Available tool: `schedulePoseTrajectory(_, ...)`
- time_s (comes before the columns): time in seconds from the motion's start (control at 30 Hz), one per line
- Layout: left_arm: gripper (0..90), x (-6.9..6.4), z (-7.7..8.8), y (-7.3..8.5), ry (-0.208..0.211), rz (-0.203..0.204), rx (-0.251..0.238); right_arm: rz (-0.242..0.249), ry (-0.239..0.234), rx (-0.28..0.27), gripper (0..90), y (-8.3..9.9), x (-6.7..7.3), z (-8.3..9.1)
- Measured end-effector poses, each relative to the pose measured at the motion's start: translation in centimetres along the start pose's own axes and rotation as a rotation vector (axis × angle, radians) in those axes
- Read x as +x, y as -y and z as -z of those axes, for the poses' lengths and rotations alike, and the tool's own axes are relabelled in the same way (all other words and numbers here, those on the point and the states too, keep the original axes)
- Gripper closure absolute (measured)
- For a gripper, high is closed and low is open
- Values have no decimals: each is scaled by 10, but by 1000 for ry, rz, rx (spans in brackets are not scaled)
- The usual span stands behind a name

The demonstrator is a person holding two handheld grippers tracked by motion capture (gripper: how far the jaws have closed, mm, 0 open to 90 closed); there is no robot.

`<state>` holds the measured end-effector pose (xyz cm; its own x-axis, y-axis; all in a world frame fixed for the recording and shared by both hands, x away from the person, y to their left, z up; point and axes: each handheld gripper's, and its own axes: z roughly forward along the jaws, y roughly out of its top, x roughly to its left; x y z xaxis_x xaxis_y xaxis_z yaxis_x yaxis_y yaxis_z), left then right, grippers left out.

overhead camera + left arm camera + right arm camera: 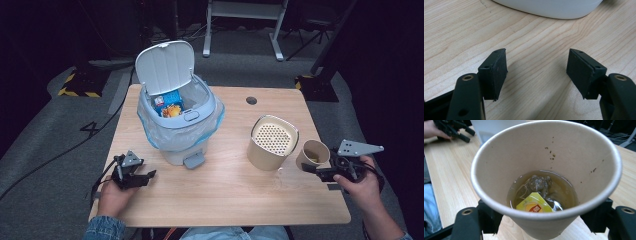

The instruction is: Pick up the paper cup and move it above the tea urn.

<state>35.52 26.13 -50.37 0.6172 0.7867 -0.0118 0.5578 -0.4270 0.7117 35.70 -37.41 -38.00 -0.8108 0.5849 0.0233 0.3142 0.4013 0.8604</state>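
Note:
My right gripper (314,168) (542,218) is shut on a brown paper cup (312,153) (544,157), with one jaw on each side of its lower wall, and holds it upright over the table's right side. The cup holds brownish tea, a soaked tea bag (539,183) and its yellow tag (534,205). My left gripper (146,176) (536,72) stands open low over the bare wood at the front left, nothing between its pads. Just beyond it is the white base of the pedal bin (549,8).
A pale blue pedal bin (177,125) with a plastic liner stands at the table's (225,200) left middle, its lid (165,67) up and packets (167,105) inside. A beige canister (272,142) with a perforated top stands just left of the cup.

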Motion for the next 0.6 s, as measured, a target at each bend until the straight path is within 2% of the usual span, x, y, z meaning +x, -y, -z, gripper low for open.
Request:
schedulePoseTrajectory(0.3,332,0,0,0,-1,0,0,-8,-4,-14,295,-22,-16,-1)
schedulePoseTrajectory(0.6,331,0,0,0,-1,3,1,29,31,-12,295,-41,-35,-9)
